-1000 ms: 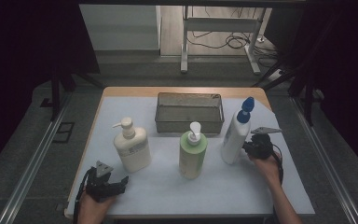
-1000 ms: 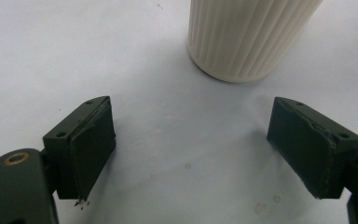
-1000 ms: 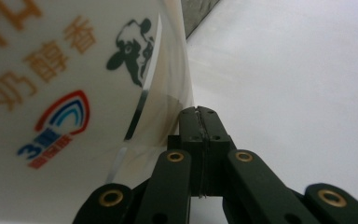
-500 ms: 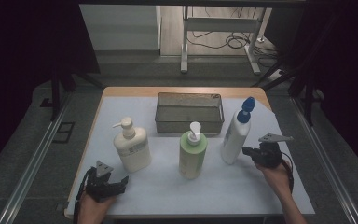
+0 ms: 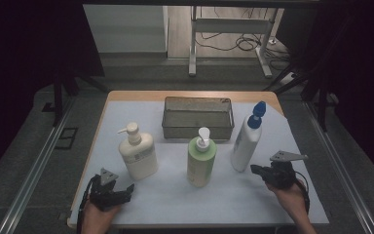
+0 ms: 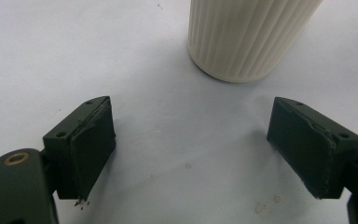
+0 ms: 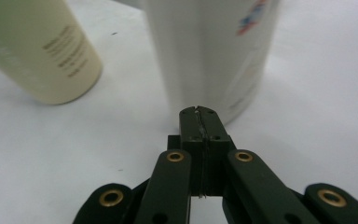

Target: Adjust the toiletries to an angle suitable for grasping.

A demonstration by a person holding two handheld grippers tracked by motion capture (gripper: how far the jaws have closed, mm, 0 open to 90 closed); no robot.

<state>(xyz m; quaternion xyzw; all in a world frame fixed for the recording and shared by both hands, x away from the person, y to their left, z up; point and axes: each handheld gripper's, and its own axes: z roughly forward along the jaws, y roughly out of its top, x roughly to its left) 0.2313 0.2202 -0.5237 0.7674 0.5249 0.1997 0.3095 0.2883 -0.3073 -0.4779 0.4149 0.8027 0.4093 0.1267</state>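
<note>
White bottle (image 7: 214,51) — label blurred, unreadable — just beyond closed right claw (image 7: 199,112).

We see the white bottle (image 5: 245,142) standing upright on the surface, right of the green bottle and just in front of the basket's right end. It is tall and slim, with a blue cap (image 5: 256,115) that narrows to a rounded tip. In the right gripper view its body (image 7: 214,51) fills the middle, smooth and white, with a small printed label in blue and red near the top, its base flat on the white sheet.
</note>
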